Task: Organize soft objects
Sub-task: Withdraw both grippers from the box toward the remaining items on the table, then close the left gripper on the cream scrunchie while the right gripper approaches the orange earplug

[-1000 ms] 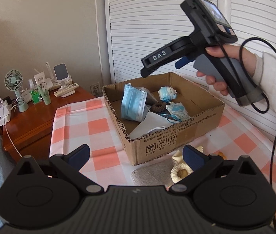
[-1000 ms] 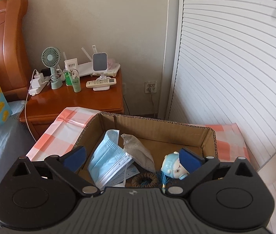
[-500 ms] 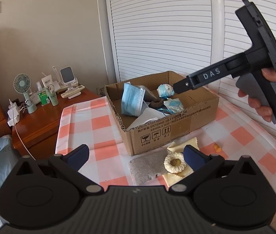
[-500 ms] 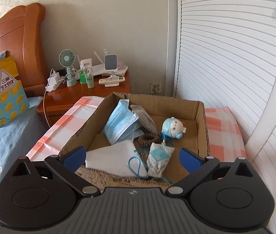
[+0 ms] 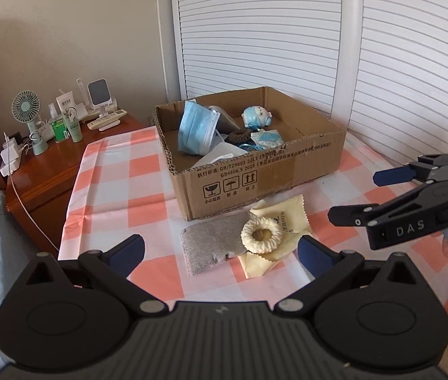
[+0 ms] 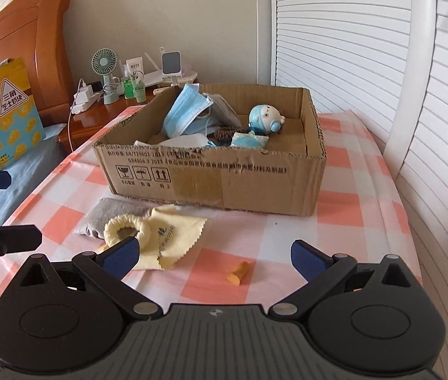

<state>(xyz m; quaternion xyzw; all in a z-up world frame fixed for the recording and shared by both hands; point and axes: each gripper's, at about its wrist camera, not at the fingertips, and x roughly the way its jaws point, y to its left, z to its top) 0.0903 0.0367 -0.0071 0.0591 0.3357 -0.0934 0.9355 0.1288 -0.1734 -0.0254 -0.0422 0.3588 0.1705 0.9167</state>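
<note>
I hold my left gripper point(image 5: 220, 250) and right gripper point(image 6: 214, 256) above a desk point(image 5: 113, 196) covered in a pink-and-white checked cloth, both with fingers spread wide and holding nothing. A cardboard box point(image 5: 255, 177) sits on the desk, containing a blue face mask point(image 5: 197, 131), a small blue plush doll point(image 5: 255, 115), a dark scrunchie point(image 5: 238, 136) and a blue patterned pouch point(image 5: 266, 137). Just in front of the box lie a cream scrunchie point(image 5: 261, 234), resting on a grey felt pad point(image 5: 214, 247) and a yellow cloth point(image 5: 279, 221). A small orange earplug point(image 6: 238, 272) lies near my right fingers.
</note>
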